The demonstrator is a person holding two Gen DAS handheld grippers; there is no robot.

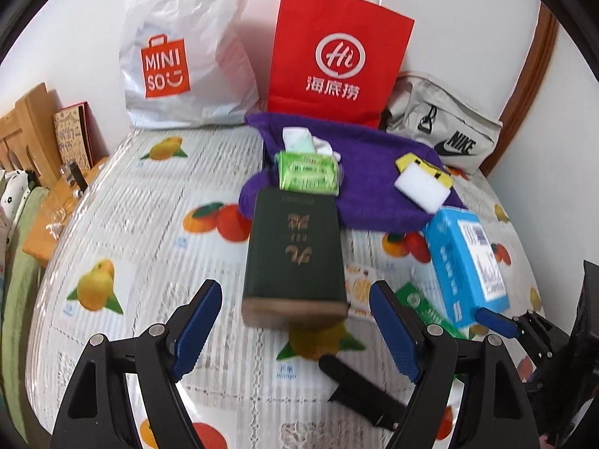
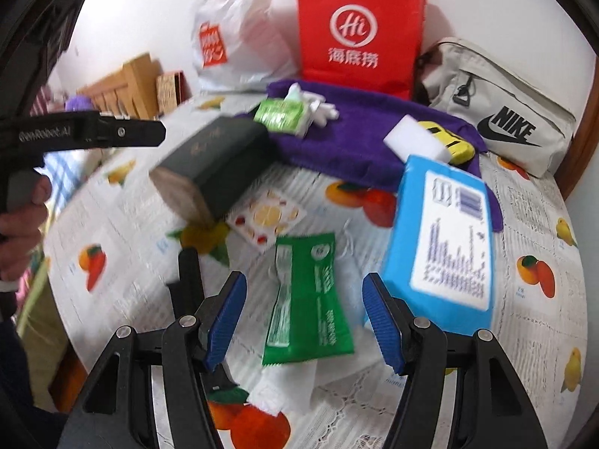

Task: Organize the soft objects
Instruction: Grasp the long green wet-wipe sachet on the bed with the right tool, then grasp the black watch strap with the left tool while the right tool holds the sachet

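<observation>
left gripper (image 1: 295, 321): jaws spread wide, grasping nothing, hovering over the fruit-print tabletop (image 1: 142, 232). directly ahead of it, between the lines of its fingers, lies a dark green tissue box (image 1: 295, 250) with gold lettering, one end toward the gripper, apart from both pads.

right gripper (image 2: 305, 312): jaws likewise released and empty. between and just ahead of its fingers lies a flat green sachet (image 2: 310, 299) on white paper. ahead and to its right, a blue wet-wipe pack (image 2: 441, 235), label up, near the right finger; whether they touch cannot be told. ahead and to its left, the dark green tissue box again, with a small fruit-print packet (image 2: 265, 217) just beside its near corner.

farther ahead of both grippers: a purple towel (image 1: 374, 187) spread on the tabletop, carrying a light green tissue pack (image 1: 309, 170) with a tissue pulled up, plus a white sponge (image 1: 421, 185) lying over a yellow object (image 1: 406, 161).

beyond the towel, against the wall: white miniso plastic bag (image 1: 183, 48), red haidilao paper bag (image 1: 338, 52), beige nike pouch (image 1: 445, 131).

a black flat tool (image 1: 359, 385) lies just ahead of the left gripper's right finger.
</observation>
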